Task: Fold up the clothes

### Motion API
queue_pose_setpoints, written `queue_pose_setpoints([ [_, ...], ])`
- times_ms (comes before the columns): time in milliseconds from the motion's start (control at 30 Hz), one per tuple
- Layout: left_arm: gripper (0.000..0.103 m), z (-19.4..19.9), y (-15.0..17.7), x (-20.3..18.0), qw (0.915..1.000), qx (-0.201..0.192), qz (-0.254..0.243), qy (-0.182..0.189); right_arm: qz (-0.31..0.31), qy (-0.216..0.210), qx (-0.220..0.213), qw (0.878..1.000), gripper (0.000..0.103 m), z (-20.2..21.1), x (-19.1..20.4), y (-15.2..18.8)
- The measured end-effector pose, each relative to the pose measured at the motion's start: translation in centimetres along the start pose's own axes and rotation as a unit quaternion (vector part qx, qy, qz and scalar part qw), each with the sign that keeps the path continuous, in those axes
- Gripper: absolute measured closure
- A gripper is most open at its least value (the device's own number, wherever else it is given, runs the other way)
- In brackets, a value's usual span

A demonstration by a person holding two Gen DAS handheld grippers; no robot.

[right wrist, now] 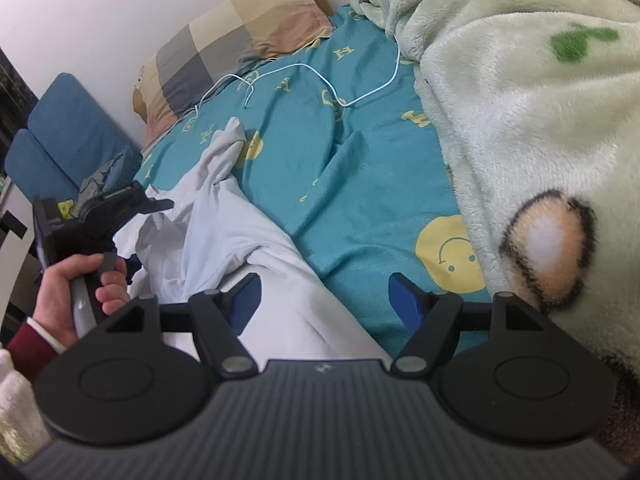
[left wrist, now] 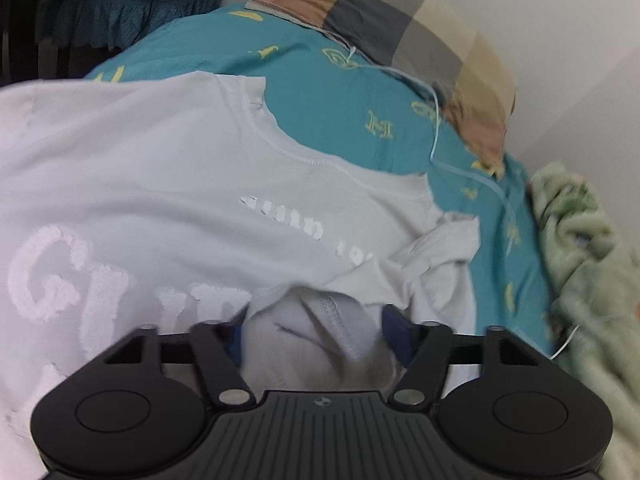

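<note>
A white T-shirt point(left wrist: 160, 168) with raised white lettering lies spread on the teal bedsheet point(left wrist: 328, 92), collar toward the pillow. My left gripper point(left wrist: 316, 332) is at the shirt's near edge, and a bunched fold of hem fills the gap between its blue pads, which press on it. In the right wrist view the same T-shirt point(right wrist: 256, 240) runs from the lower middle toward the upper left. My right gripper point(right wrist: 326, 300) hovers open over the shirt's edge and the bedsheet point(right wrist: 360, 152), with nothing held between its fingers. A hand point(right wrist: 76, 284) at the left holds the left tool.
A checked pillow point(right wrist: 224, 48) lies at the head of the bed. A thin white cable point(right wrist: 372, 92) snakes across the sheet. A fluffy pale green blanket point(right wrist: 520, 120) is heaped along the right side. A blue chair point(right wrist: 68, 132) stands beside the bed.
</note>
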State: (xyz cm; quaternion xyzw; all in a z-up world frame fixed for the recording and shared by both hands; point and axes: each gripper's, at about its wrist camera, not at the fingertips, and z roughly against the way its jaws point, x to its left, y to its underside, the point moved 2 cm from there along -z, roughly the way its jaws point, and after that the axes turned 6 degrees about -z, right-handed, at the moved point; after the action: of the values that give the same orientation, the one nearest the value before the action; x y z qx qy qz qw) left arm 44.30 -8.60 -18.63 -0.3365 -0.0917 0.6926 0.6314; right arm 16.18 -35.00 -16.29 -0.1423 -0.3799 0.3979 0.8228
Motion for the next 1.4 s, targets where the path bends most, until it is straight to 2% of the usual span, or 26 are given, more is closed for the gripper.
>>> queue_pose_setpoints([
  [33,0.095,0.4,-0.2,-0.3,0.9999,-0.001,-0.014,0.0,0.0,0.001,0.0,1.0,0.031,0.1,0.0,0.0],
  [200,0.098,2.2,-1.2,-1.6,0.9964,-0.006,-0.084,-0.002,-0.002,0.002,-0.002,1.0,0.031,0.4,-0.1,0.1],
  [333,0.098,4.1,-4.6,-1.5,0.9952,-0.047,-0.083,0.021,0.006,-0.001,0.005,1.0,0.031,0.0,0.3,0.4],
  [467,0.098,2.8,-7.0,-0.8,0.9934,-0.064,-0.095,-0.01,0.011,0.0,0.01,1.0,0.031,-0.6,0.6,0.6],
  [567,0.097,-0.1,-6.7,1.2,0.9953,-0.038,-0.079,-0.041,0.017,0.002,0.012,1.0,0.031,-1.0,0.8,0.6],
  [633,0.093,-1.5,-5.8,2.5,0.9967,-0.028,-0.062,-0.043,0.023,0.002,0.013,1.0,0.031,-1.3,1.0,0.7],
  [733,0.085,-1.7,-4.6,3.6,0.9971,-0.034,-0.055,-0.04,0.032,0.001,0.013,0.999,0.031,-1.6,1.2,0.7],
  [833,0.061,0.0,-4.1,3.5,0.9946,-0.054,-0.066,-0.059,0.046,-0.005,0.004,0.999,0.031,-1.3,1.6,0.6],
  [967,0.054,4.4,-3.3,2.7,0.9921,-0.079,-0.077,-0.06,0.056,-0.019,-0.006,0.998,0.031,-0.3,2.3,0.4],
  [1100,0.046,9.9,1.3,1.3,0.9865,-0.096,-0.124,-0.045,0.067,-0.032,-0.025,0.997,0.031,1.5,2.7,0.4],
  [1200,0.046,13.5,6.8,0.7,0.9854,-0.074,-0.15,-0.035,0.08,-0.035,-0.041,0.995,0.031,2.9,2.8,0.4],
  [1267,0.045,16.0,10.3,-0.3,0.9816,-0.072,-0.174,-0.031,0.088,-0.039,-0.049,0.994,0.031,3.8,2.9,0.5],
  [1400,0.044,20.3,15.3,-1.5,0.9818,-0.072,-0.175,-0.013,0.103,-0.054,-0.061,0.991,0.031,5.5,3.3,0.8],
])
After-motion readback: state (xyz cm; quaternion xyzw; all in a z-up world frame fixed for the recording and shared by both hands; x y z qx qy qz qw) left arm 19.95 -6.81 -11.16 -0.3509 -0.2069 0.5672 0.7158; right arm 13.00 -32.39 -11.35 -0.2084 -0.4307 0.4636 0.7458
